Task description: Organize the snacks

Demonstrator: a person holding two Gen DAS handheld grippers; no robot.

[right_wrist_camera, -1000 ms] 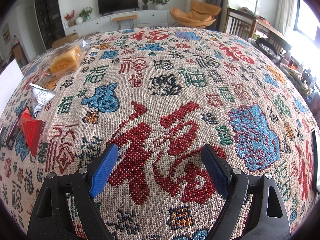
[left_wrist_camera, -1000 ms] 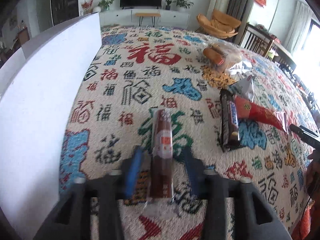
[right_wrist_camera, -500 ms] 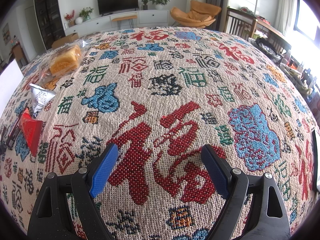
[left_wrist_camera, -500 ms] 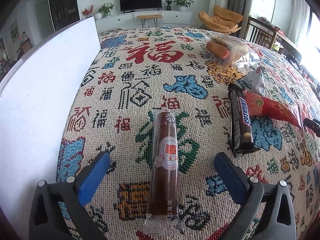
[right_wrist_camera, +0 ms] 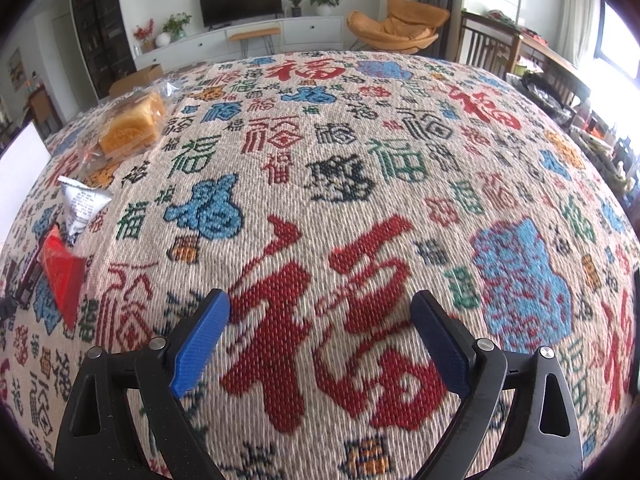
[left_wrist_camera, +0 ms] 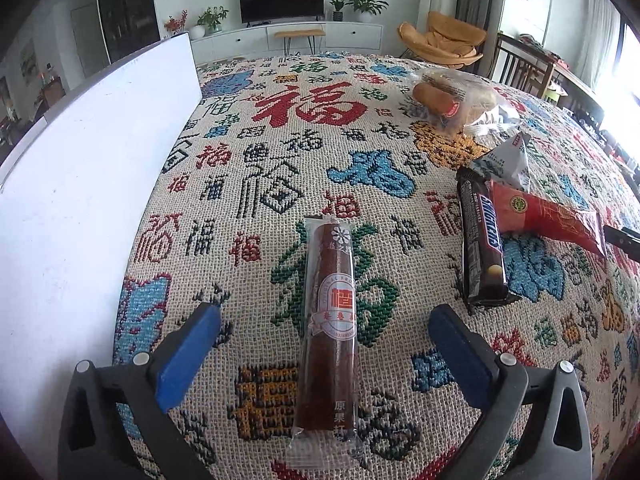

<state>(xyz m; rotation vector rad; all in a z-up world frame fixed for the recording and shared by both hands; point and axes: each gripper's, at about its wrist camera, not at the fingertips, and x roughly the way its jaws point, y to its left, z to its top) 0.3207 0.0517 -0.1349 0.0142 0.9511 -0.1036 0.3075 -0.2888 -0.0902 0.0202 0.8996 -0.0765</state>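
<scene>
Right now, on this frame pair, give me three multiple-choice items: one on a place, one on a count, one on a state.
1. Where does the brown wrapped roll lie?
A. between the left tool's fingers, on the cloth
B. on top of the Snickers bar
C. inside the white box

2. How many snack packs show in the left wrist view?
A. two
B. five
C. eight

3. How does the left tool stand?
A. clamped on the roll
B. wide open, pads clear of the roll
C. shut on nothing

Key: 1 A, the roll rests flat on the tablecloth between the blue pads. 2 B: the roll, the Snickers bar, the red pack, the white pouch and the bagged bread. 3 B, cloth shows on both sides of the roll.
</scene>
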